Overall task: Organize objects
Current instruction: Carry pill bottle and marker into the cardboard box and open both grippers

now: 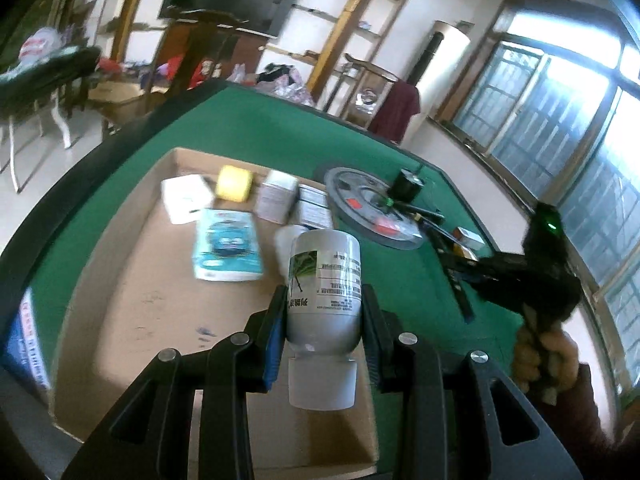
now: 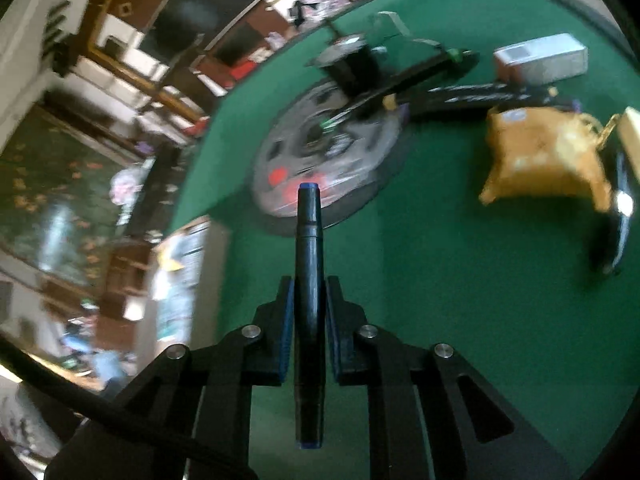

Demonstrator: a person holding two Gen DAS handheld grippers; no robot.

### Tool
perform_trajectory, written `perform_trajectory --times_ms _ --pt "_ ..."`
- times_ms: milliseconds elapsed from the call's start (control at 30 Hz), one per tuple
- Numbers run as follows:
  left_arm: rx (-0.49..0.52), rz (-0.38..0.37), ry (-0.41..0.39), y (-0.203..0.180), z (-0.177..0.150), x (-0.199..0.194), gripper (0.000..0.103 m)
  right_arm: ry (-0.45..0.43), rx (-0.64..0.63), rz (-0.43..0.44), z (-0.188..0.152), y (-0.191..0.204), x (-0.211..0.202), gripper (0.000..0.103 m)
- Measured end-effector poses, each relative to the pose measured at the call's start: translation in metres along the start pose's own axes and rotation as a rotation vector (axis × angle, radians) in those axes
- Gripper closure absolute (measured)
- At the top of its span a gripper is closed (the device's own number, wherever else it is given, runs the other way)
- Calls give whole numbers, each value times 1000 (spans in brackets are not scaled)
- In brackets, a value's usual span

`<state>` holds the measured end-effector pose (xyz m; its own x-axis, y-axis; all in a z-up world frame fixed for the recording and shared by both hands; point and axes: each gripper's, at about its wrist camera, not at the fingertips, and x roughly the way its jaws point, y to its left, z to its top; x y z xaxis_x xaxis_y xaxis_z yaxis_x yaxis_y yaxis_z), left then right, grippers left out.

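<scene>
Left gripper (image 1: 324, 312) squeezes a white plastic bottle (image 1: 325, 286) between its two fingers, with the bottle's cap (image 1: 322, 384) pointing back at the camera. It holds the bottle up over a flat cardboard tray (image 1: 132, 320) that sits on the green table (image 1: 280, 128). At the far end of the tray lie a white box (image 1: 185, 198), a yellow roll (image 1: 235, 183), two small white boxes (image 1: 277, 196) side by side, and a blue and white packet (image 1: 226, 250) a bit closer. Just past the tray, a gray metal disc (image 1: 370, 210) lies on the table with a black stand on it. Right gripper (image 2: 308, 312) pinches a black marker pen (image 2: 308, 280) with a blue tip, which points forward toward the disc. Off to its right on the table are a yellow cloth pouch (image 2: 544, 156) and a silver box (image 2: 540, 58), well apart from the pen. This view is blurry.
</scene>
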<state>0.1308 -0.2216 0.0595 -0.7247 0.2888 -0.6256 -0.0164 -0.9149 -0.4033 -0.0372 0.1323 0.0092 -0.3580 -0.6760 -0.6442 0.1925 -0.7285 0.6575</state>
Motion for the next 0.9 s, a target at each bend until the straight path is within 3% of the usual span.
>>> perform_trajectory --times_ms 200,433,600,900 --pt "-33 140 34 43 24 8 73 79 -82 110 -20 66 21 91" --pt "-71 209 122 85 38 46 73 191 -146 124 -40 129 83 90" --pt "-103 235 189 104 38 69 73 208 -203 24 -48 159 123 90" --pt "-107 280 186 104 36 68 72 139 -377 -203 -46 197 153 90"
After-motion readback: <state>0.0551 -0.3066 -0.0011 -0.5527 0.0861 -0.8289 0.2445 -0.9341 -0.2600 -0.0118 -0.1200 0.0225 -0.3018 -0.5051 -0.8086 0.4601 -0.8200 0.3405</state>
